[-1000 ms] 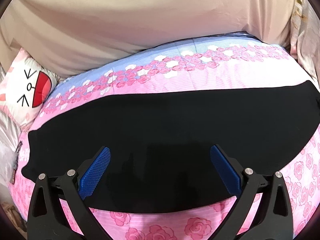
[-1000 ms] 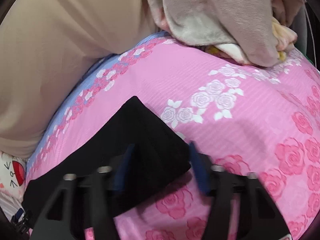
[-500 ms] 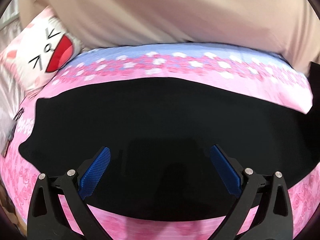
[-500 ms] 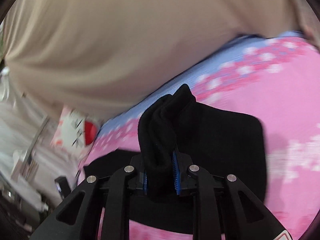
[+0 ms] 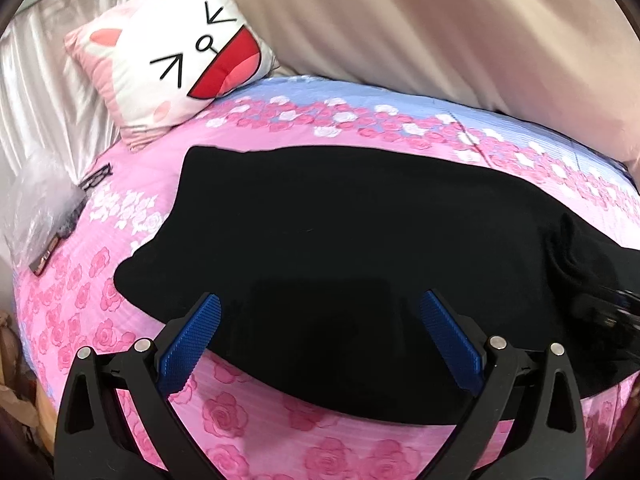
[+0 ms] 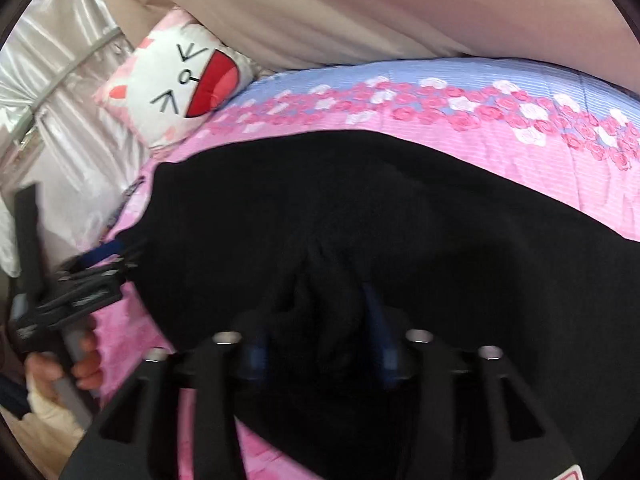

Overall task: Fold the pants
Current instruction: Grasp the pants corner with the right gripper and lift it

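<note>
left gripper [image 5: 320,334] sits at the bottom of its own view, jaws spread wide, blue pads [image 5: 190,346] apart with nothing between them, hovering over the near edge of the black pants [image 5: 340,248]. right gripper [image 6: 316,336] at the bottom centre of its view, jaws partly closed with a bunched wad of the black pants [image 6: 360,208] between the blurred blue pads; looks like it grips the fabric, but motion blur hides the exact contact.

pants lie spread across the middle of both frames on the pink rose bedsheet [image 5: 248,416], mostly flat. in the left view the right end of the pants is gathered into a raised fold at the far right edge, where a bit of the other gripper shows. in the right view the left gripper [image 6: 80,280] appears at the left edge, at the pants' left end, with a hand [image 6: 60,364] on its handle at lower left.

bedsheet has a blue band with pink and white roses along its far side. a cat-face pillow [image 5: 176,56] rests at the upper left, just beyond the pants, not touching them. beige fabric [image 5: 440,28] fills the top of both frames. clear plastic bag [image 5: 40,204] and a pair of glasses [image 5: 96,178] lie at the left edge of the left view. silvery curtain [image 6: 52,80] at the upper left of the right view.
</note>
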